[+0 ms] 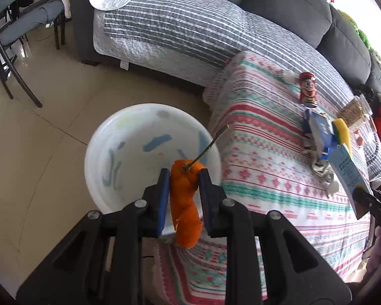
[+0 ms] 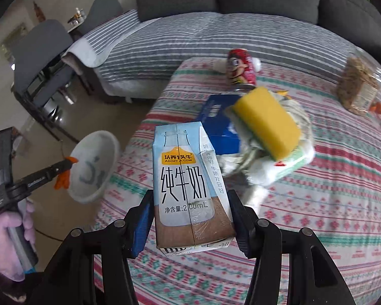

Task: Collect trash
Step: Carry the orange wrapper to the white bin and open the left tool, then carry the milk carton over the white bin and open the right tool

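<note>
My left gripper (image 1: 184,180) is shut on a curl of orange peel (image 1: 184,203) with a thin stem, held over the rim of a white basin (image 1: 114,139) on the floor. In the right wrist view the same left gripper (image 2: 69,166) and peel (image 2: 62,180) hang by the basin (image 2: 94,167). My right gripper (image 2: 189,216) is shut on a pale blue milk carton (image 2: 188,188), held above the patterned tablecloth (image 2: 317,203). Behind the carton lie a yellow sponge (image 2: 266,124), crumpled wrappers (image 2: 279,162), a blue box (image 2: 216,119) and a red can (image 2: 241,66).
A grey sofa (image 1: 292,5) with a striped cover runs behind the table. Dark chairs (image 1: 10,50) stand at the left on the tiled floor. A clear bag of snacks (image 2: 358,86) and small red fruits (image 2: 378,109) lie at the table's right. A gloved hand (image 2: 10,236) holds the left gripper's handle.
</note>
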